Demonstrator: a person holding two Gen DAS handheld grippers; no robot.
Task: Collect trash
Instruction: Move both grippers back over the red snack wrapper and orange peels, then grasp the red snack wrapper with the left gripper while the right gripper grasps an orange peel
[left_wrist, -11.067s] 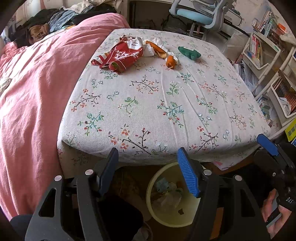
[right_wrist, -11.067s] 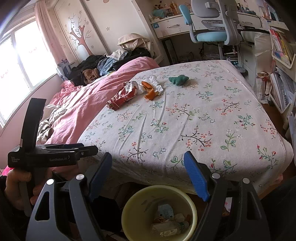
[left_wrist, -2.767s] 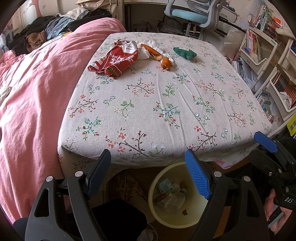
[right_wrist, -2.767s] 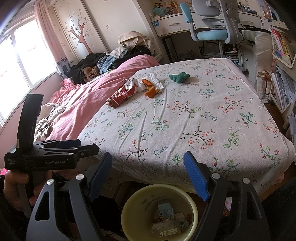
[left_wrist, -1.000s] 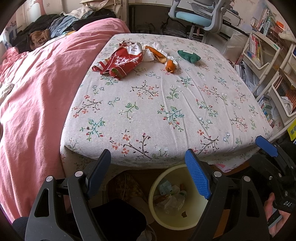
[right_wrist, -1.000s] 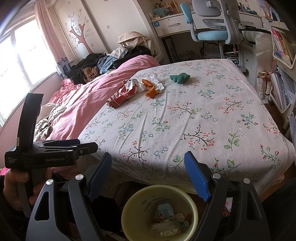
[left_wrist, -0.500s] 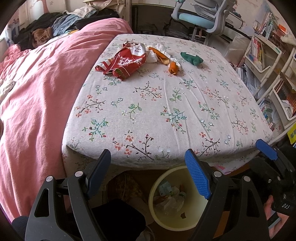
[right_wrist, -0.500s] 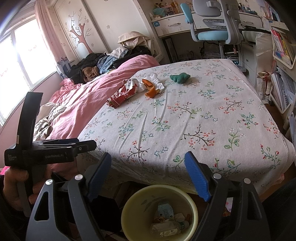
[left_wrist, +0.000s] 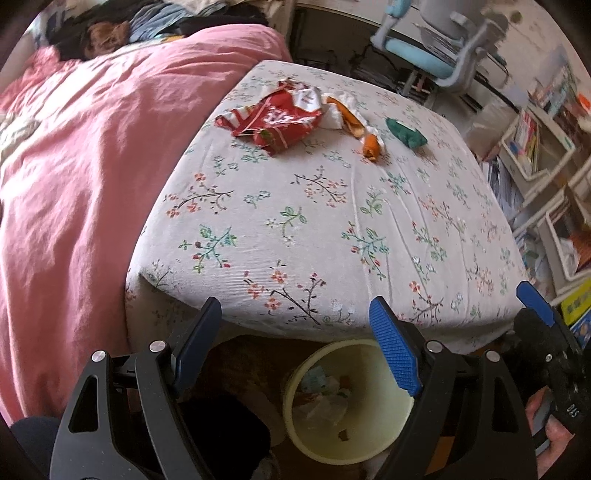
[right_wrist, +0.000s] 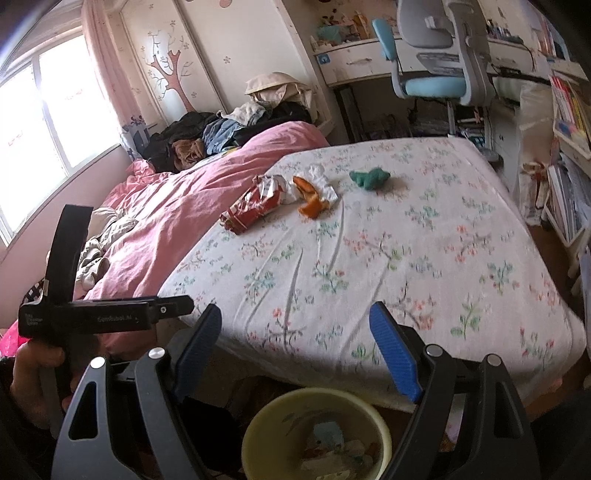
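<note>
Both tools, the left tool (left_wrist: 295, 347) and the right tool (right_wrist: 295, 347), are released and empty above the bin (left_wrist: 391, 435). The red wrapper (left_wrist: 273, 120), orange peel (left_wrist: 364, 131) and green scrap (left_wrist: 406, 133) lie far ahead on the bed (left_wrist: 332, 229); the next move, I think, is reaching forward to one.

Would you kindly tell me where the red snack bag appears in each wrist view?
Left wrist: red snack bag upper centre, on the far part of the bed.
Right wrist: red snack bag left of centre, beside the pink blanket.
Shared landmark: orange peel just right of it.
</note>
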